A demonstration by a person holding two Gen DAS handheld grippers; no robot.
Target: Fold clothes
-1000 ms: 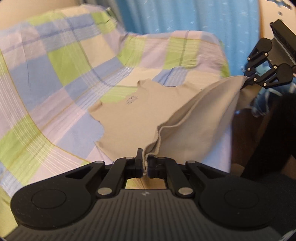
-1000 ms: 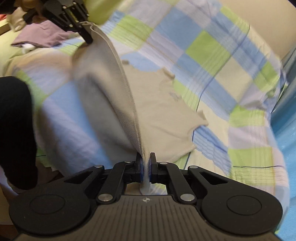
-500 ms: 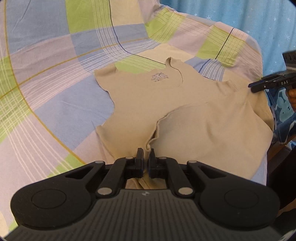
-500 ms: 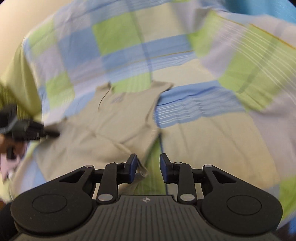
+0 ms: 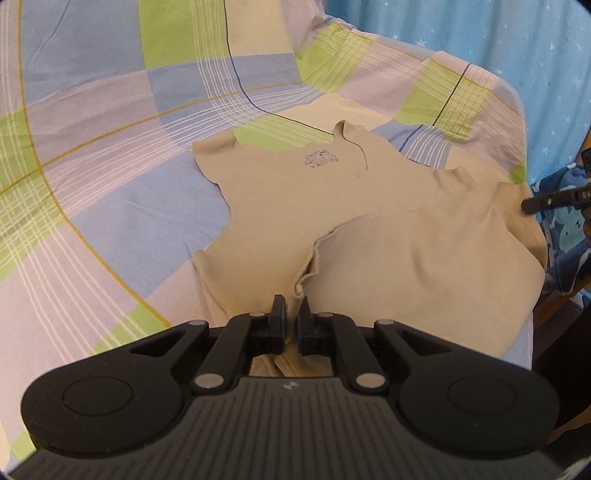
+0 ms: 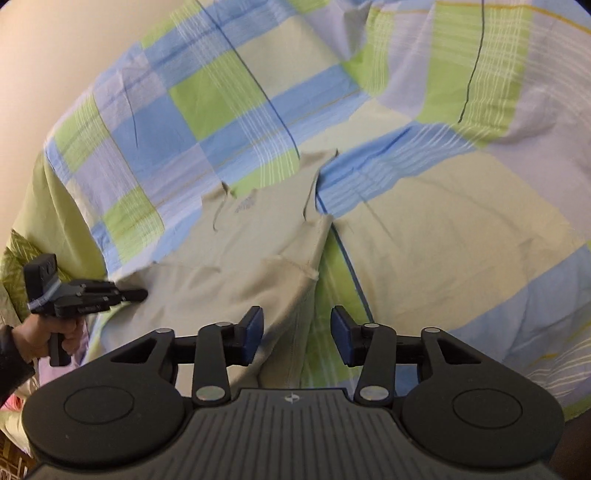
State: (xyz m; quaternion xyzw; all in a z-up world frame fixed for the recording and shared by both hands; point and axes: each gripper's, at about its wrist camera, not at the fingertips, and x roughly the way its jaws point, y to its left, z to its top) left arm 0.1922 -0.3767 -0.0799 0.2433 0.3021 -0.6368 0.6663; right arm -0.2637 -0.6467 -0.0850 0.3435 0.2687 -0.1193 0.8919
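Fingers of the left gripper [image 5: 290, 320] stand nearly together on the hem of the beige shirt [image 5: 369, 229]; the right gripper [image 6: 297, 341] is spread wide, empty, over the same hem. From both, the shirt runs lengthwise away to its collar, on the checked bedsheet [image 5: 110, 155]. Blue curtain [image 5: 480, 33] beyond.

The printed label [image 5: 320, 159] inside the neckline of the beige shirt [image 5: 388, 236] is too small to read. The shirt's near hem runs under the left gripper [image 5: 290, 314] body, so whether cloth sits between those nearly closed fingers cannot be told. The right gripper [image 5: 532, 204] is cut off by the picture's right edge in the left wrist view. The checked bedsheet [image 6: 461, 229] blurs in the right wrist view.
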